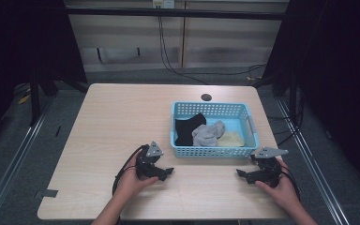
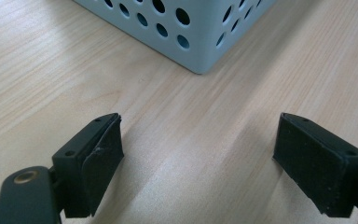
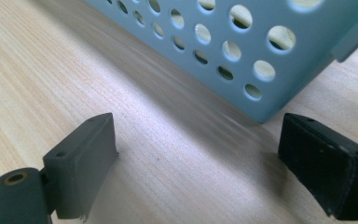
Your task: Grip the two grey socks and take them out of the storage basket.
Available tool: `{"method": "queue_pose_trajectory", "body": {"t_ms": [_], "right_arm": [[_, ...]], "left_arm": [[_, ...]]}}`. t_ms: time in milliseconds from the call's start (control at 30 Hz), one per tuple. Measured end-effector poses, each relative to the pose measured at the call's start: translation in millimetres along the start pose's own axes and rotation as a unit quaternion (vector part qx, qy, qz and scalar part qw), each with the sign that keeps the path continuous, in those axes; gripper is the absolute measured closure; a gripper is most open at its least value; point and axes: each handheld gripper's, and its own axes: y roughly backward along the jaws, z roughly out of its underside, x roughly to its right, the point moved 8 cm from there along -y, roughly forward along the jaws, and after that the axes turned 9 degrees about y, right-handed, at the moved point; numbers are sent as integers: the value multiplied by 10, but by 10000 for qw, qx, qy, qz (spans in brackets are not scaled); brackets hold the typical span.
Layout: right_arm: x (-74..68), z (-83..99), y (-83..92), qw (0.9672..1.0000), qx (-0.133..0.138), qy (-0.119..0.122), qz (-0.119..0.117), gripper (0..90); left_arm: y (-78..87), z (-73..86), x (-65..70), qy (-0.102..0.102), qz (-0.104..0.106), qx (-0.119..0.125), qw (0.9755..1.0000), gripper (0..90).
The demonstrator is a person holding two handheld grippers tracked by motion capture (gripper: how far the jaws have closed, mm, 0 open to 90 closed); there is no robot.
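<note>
Resting on the table, both tools lie near the blue perforated basket, which sits at the right of centre and holds a black cloth, a grey cloth and a yellowish cloth. Judged: cloths light, soft, limp; best pinched at a raised fold, grey one uppermost. Basket stiff plastic, light, may slide. Left tool: jaws wide apart, empty, just off the basket's near left corner. Right tool: jaws wide apart, empty, below the near right corner.

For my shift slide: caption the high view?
Two open grippers, left and right, rest before a blue basket of cloths.
</note>
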Motion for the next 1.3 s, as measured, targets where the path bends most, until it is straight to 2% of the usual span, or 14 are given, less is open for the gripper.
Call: {"method": "queue_pose_trajectory", "body": {"t_ms": [367,467,500,567,600,667,700,833,867,900,1033,1167,1233,1300], "right_arm": [[-3,-2,32,9999,-52,-88,-98,138],[-17,-15,89,9994,-265,-89,-195,140],[-46,-29,138,9985,-457,-82,-290,146],[-63,-31,156,9980,-529,-59,-349,146],[-109,-32,203,9960,-751,66,-487,161],[-128,-30,218,9950,-832,85,-543,175],[-190,-24,264,9903,-1158,152,-750,206],[-291,-47,330,9792,-1723,417,-984,224],[-291,-47,330,9792,-1723,417,-984,224],[-345,-98,359,9740,-1921,566,-1059,224],[-397,-207,391,9711,-1998,706,-1099,230],[-454,-459,442,9665,-2060,901,-1239,234],[-458,-513,447,9663,-2069,926,-1222,234],[-445,-694,462,9659,-2064,1018,-1183,234]], "left_arm": [[-2,-2,1,21,3,14,10000,147],[-8,-8,-2,-1,32,15,10000,147],[-14,-14,-3,19,26,36,10000,147],[-17,-16,-3,25,37,39,10000,147],[-19,-18,-4,23,34,43,10000,147],[-20,-18,-4,24,34,43,10000,146],[-20,-18,-4,24,34,43,10000,147],[-19,-18,-4,22,35,39,10000,146],[-19,-18,-4,22,35,39,10000,146],[-19,-18,-4,24,34,38,10000,146],[-19,-18,-5,20,34,40,10000,146],[-19,-18,-5,19,33,40,10000,146],[-18,-17,-5,18,27,32,10000,146],[-18,-17,-5,17,27,33,10000,146]]}}
